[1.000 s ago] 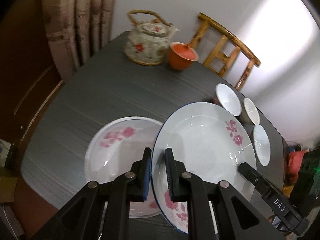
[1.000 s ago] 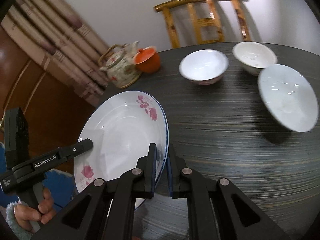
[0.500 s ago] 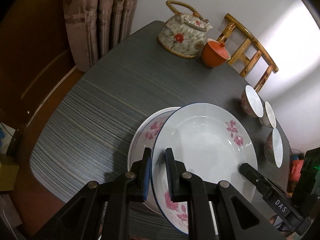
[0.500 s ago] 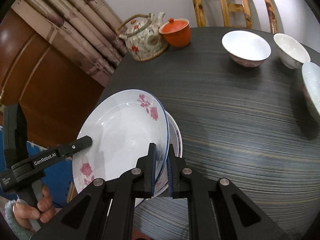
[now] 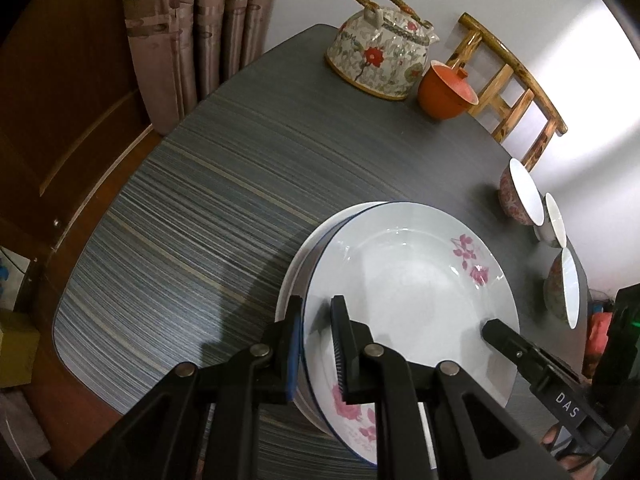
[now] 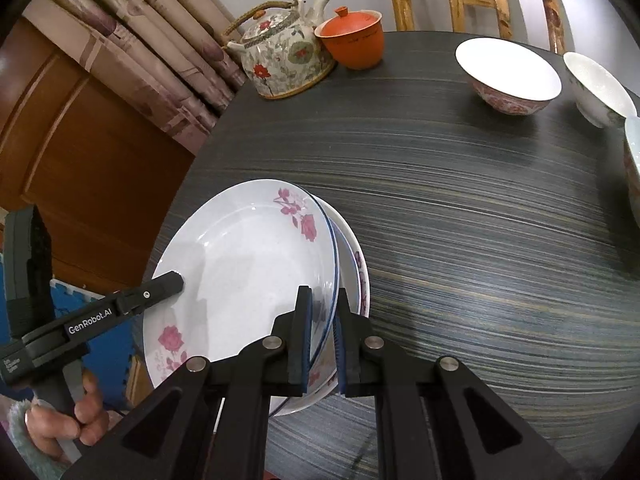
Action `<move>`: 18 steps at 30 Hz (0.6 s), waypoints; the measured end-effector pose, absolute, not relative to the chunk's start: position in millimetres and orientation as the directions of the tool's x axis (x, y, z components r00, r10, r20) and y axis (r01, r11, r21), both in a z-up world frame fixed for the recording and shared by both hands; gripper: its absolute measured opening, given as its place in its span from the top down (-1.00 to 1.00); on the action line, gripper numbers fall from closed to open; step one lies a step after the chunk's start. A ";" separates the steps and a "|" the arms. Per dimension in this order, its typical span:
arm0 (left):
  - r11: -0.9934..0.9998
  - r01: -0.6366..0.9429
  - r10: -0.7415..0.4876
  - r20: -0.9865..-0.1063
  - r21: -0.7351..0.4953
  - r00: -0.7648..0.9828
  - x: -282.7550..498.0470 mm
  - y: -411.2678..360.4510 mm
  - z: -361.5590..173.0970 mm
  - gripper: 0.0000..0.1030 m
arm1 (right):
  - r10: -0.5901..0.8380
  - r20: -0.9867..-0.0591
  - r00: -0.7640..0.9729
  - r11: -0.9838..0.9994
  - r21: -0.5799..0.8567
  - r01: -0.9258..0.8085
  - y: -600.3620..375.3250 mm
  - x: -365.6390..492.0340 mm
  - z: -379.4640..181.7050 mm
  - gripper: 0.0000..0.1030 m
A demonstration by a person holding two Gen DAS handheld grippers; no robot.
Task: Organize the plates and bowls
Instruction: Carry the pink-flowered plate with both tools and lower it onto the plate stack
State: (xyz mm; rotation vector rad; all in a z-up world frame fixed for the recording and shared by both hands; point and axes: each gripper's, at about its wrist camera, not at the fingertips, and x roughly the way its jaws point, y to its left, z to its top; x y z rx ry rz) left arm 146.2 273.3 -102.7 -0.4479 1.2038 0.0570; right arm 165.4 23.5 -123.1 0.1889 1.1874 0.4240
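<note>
**Flowered plate gripped over a second plate**

Nearest, the left gripper and right gripper each clamp opposite rims of the white blue-edged plate with pink flowers, directly above a second white flowered plate lying on the dark striped table. To the right, three white bowls with red patterned outsides sit well apart from the plates. Farthest stand a floral ceramic teapot with woven handle and, just beside it, an orange lidded cup, before a wooden chair.
</note>
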 end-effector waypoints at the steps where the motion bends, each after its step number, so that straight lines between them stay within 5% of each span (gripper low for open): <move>1: 0.913 -0.276 -0.190 -0.911 -0.301 0.365 146.2 273.4 -103.6 0.73 | 0.416 -0.857 0.304 0.906 0.362 -0.218 23.9 165.7 -124.2 0.79; 18: 0.941 -0.234 -0.172 -0.941 -0.245 0.291 154.8 262.7 -111.6 0.71 | 0.362 -0.896 0.258 0.922 0.304 -0.238 27.1 165.8 -131.5 0.70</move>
